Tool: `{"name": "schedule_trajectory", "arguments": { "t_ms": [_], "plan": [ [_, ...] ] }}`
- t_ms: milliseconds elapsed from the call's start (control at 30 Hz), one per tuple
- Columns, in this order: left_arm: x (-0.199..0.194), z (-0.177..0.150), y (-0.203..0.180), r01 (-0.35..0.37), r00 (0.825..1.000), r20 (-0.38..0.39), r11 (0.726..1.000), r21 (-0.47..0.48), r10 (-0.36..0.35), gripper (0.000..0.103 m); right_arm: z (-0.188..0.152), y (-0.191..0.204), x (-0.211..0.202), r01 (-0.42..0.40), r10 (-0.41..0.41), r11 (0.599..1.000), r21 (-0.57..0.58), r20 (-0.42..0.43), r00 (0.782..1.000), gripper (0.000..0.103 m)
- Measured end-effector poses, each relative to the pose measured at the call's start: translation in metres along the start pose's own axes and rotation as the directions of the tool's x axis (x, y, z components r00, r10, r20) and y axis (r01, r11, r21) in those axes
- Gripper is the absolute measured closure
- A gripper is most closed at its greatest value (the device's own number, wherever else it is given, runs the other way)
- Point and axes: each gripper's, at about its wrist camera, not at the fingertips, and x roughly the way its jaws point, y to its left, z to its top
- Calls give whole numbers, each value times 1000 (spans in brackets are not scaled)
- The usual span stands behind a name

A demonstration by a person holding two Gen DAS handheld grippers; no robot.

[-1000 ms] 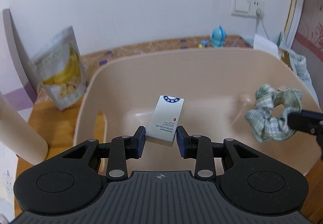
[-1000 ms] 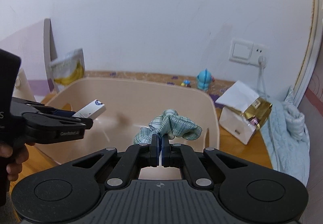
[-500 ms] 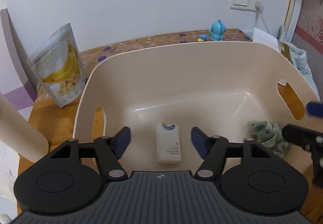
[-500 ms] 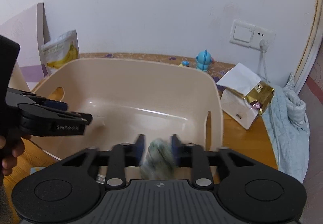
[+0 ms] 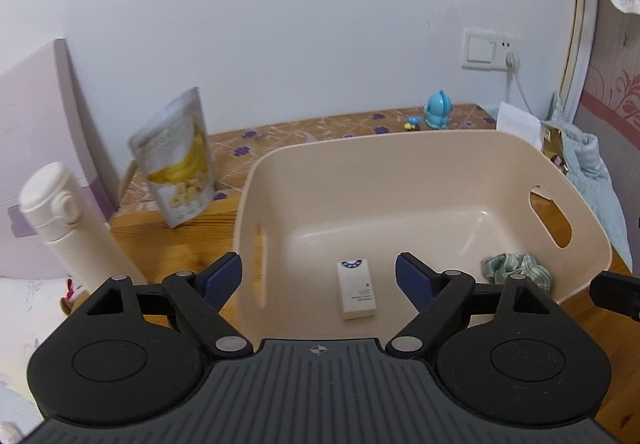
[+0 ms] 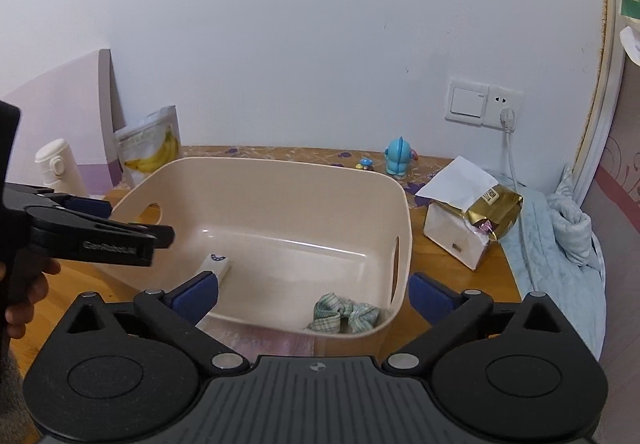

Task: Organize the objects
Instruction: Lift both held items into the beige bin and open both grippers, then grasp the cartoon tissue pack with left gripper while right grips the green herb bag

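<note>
Hovering over the beige bin [image 5: 420, 164], left gripper [image 5: 319, 276] and right gripper [image 6: 314, 294] both empty, jaws wide and opening, nothing between them; white box [image 5: 357, 289] flat on the bin floor, green scrunchie [image 6: 344, 318] in the near right corner, both apart. Risks, judged: spread jaws of either could clip the bin's near rim or side wall and shove it on the counter [image 5: 192, 236]; the grippers sit close and could knock together. Banana-chip pouch [image 5: 176, 156] leans upright and white bottle [image 5: 68, 228] is tall, both tippable by a left sweep. Open room is above the bin; right side crowded by paper bag [image 6: 464, 220] and blue cloth [image 6: 560, 236]
</note>
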Motion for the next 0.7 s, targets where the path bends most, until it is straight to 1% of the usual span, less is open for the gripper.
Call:
{"name": "schedule_trajectory", "arguments": {
  "t_ms": [233,367,533,700],
  "plan": [
    [-32,-22,14,-16,999,32,1000,-20,17,16,-17,3,-14,4,-4,1000,0,5,1000,0],
    [-44,-39,21,-21,999,36,999,-37,23,15,-30,4,-13,1,-1,1000,10,-26,1000,0],
    [-47,-61,28,-6,1000,-4,999,-54,6,13,-50,4,-9,2,-1,1000,28,-50,999,0],
    [-40,-84,29,20,997,-67,998,-52,-24,13,-71,4,-2,-30,34,999,44,-91,995,0]
  ]
}}
